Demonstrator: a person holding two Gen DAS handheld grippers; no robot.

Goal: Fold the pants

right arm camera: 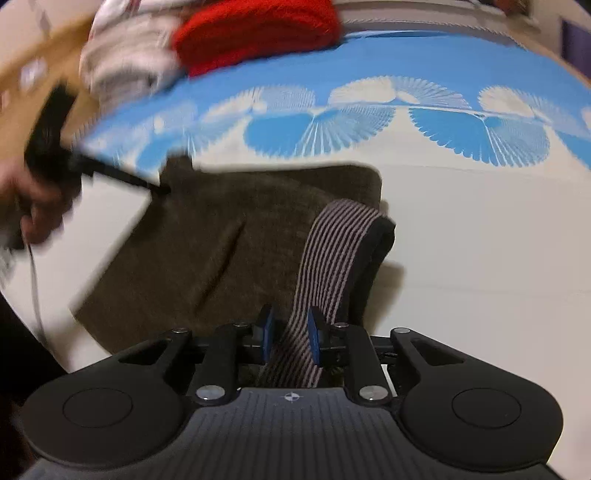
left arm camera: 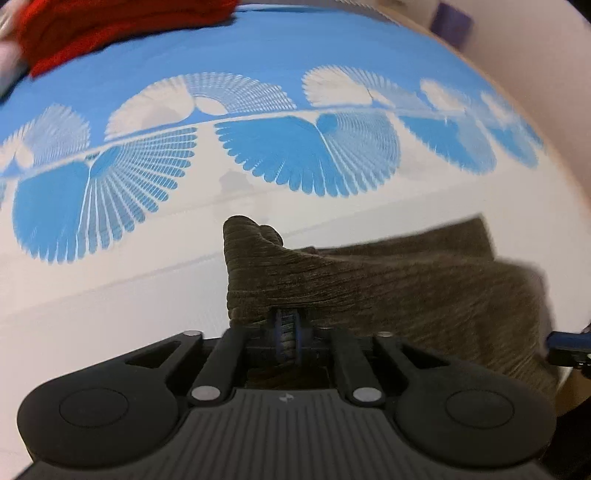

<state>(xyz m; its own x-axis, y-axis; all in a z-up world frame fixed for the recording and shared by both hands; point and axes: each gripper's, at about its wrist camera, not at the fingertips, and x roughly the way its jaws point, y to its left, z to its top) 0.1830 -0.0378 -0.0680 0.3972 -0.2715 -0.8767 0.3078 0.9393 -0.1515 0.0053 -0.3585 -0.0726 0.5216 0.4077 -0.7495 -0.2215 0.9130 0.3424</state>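
Brown ribbed pants (left arm camera: pixel 424 284) lie partly folded on a blue-and-white bedsheet (left arm camera: pixel 110 288). My left gripper (left arm camera: pixel 286 325) is shut on a corner of the pants, and the cloth bunches up just beyond its fingers. In the right wrist view the pants (right arm camera: pixel 207 251) spread out flat and my left gripper (right arm camera: pixel 162 189) pinches their far left corner. My right gripper (right arm camera: pixel 290 332) holds the striped waistband (right arm camera: pixel 332 251) between its blue pads (right arm camera: pixel 313 334), with the jaws narrowly apart around it. The right gripper's tip shows at the left view's right edge (left arm camera: pixel 567 341).
A red knitted garment (right arm camera: pixel 258 33) and a pile of white clothes (right arm camera: pixel 125 62) lie at the far side of the bed. A wooden surface (right arm camera: pixel 33 85) shows beyond the bed's left edge. White sheet (right arm camera: pixel 498 258) stretches to the right of the pants.
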